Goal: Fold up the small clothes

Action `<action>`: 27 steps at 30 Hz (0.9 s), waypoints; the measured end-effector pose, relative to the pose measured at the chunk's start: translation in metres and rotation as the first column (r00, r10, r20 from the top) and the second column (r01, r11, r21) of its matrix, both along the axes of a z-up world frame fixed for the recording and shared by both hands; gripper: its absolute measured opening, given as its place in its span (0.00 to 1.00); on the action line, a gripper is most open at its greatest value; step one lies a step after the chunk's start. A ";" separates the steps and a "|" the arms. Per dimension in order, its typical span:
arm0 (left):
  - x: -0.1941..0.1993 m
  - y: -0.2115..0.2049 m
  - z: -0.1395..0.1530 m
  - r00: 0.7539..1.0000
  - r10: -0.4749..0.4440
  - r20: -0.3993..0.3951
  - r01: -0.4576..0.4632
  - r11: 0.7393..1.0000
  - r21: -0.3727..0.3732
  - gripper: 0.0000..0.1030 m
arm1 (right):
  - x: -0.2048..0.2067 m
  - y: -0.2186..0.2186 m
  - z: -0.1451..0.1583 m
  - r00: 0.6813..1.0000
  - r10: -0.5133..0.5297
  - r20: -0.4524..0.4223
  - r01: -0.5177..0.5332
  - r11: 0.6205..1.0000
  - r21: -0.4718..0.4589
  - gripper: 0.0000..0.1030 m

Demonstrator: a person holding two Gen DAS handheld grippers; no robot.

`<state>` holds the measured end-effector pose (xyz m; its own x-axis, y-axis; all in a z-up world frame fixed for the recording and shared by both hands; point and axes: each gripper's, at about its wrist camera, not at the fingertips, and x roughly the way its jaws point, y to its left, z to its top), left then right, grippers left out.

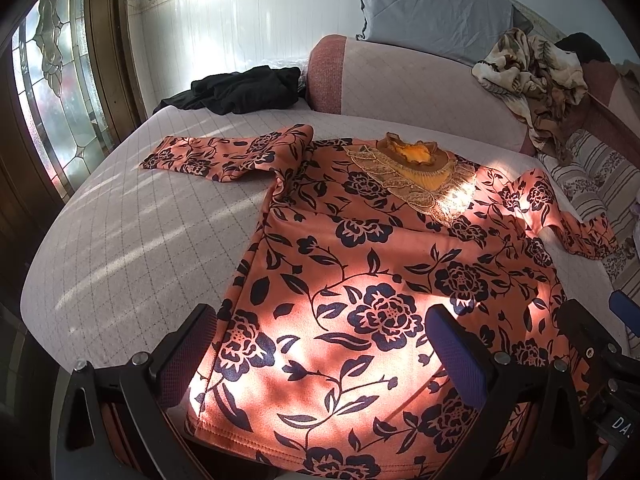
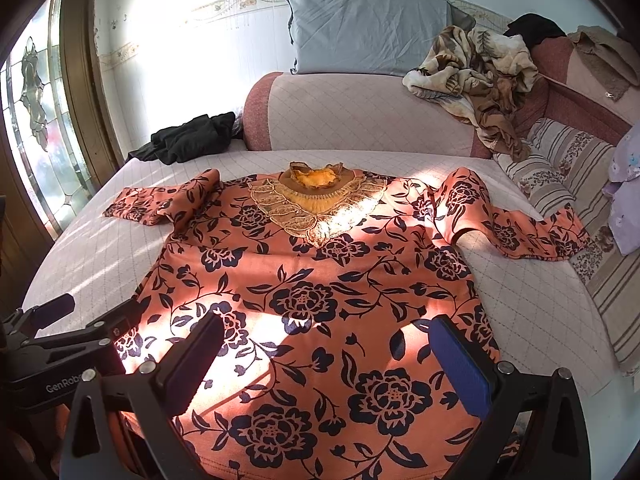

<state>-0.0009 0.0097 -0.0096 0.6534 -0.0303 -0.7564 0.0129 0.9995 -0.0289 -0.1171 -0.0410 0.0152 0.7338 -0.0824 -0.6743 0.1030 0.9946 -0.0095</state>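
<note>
- Orange floral top point(image 1: 360, 264) lies flat on the quilted bed point(image 1: 132, 232), sleeves out
- Left gripper point(image 1: 316, 344) jaws spread above hem; right gripper point(image 2: 326, 354) likewise, holding nothing

We read only two texts. At eight o'clock in the right wrist view, white letters "GenRob" stand on the black left gripper point(image 2: 76, 322). At four o'clock in the left wrist view, "DA" stands on the black right gripper point(image 1: 600, 316).
</note>
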 end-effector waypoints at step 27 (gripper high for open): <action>0.001 0.000 -0.003 1.000 0.000 -0.008 0.000 1.000 -0.001 1.00 | 0.003 0.005 -0.006 1.000 0.009 -0.020 -0.009 1.000 0.017 1.00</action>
